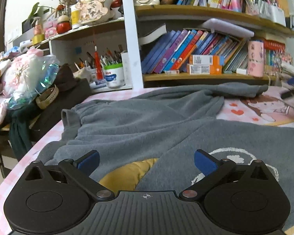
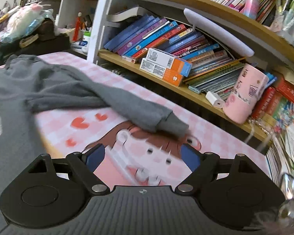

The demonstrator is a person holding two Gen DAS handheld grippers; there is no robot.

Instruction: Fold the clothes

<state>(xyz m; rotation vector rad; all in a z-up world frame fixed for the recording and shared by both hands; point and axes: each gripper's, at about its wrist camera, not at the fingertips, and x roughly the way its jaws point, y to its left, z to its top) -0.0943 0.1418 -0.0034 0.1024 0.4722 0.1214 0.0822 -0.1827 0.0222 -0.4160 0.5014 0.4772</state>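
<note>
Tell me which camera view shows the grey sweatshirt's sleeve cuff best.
The right wrist view. The sleeve cuff lies close and unobstructed on the pink mat, just beyond the open right gripper, though slightly blurred. The left wrist view shows that cuff only far off, small, at the sleeve's end.

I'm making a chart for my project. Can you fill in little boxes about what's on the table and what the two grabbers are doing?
garment: grey sweatshirt, unfolded, spread on mat
sleeve: sleeve stretched out over the mat's cartoon face
mat: pink checked mat
left gripper: left gripper open, over sweatshirt
right gripper: right gripper open, over mat, holding nothing
behind: bookshelf
</note>
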